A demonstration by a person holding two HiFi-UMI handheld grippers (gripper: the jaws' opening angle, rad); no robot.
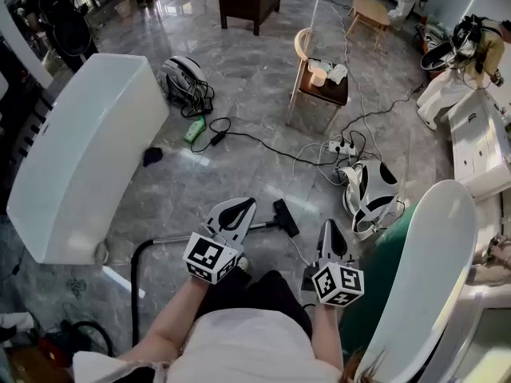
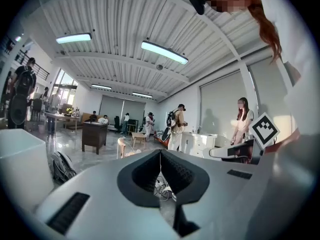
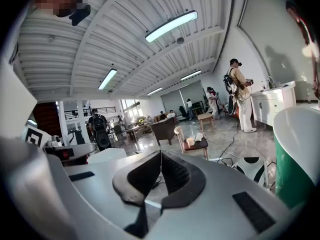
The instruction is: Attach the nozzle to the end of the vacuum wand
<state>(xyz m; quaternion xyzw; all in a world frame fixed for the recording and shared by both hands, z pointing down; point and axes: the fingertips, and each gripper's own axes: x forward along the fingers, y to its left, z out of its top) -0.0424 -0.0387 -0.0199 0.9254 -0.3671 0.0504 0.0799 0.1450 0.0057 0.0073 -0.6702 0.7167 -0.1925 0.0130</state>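
Observation:
In the head view a thin metal vacuum wand (image 1: 172, 237) lies on the marble floor, and a black nozzle (image 1: 286, 217) sits at its right end. A black hose (image 1: 134, 282) curves off from the wand's left end. My left gripper (image 1: 244, 204) hovers above the wand's middle and hides part of it. My right gripper (image 1: 330, 227) is held to the right of the nozzle. Both are raised off the floor and roughly level, with nothing in them. In each gripper view, left (image 2: 160, 152) and right (image 3: 160, 154), the jaws meet.
A long white bench (image 1: 88, 150) stands at the left and a white-and-green chair (image 1: 423, 278) at the right. Ahead are a small wooden chair with cups (image 1: 323, 86), a backpack (image 1: 182, 74), a green bottle (image 1: 195, 128), a power strip with cables (image 1: 343, 145) and a black-and-white bag (image 1: 371, 190). People stand far off.

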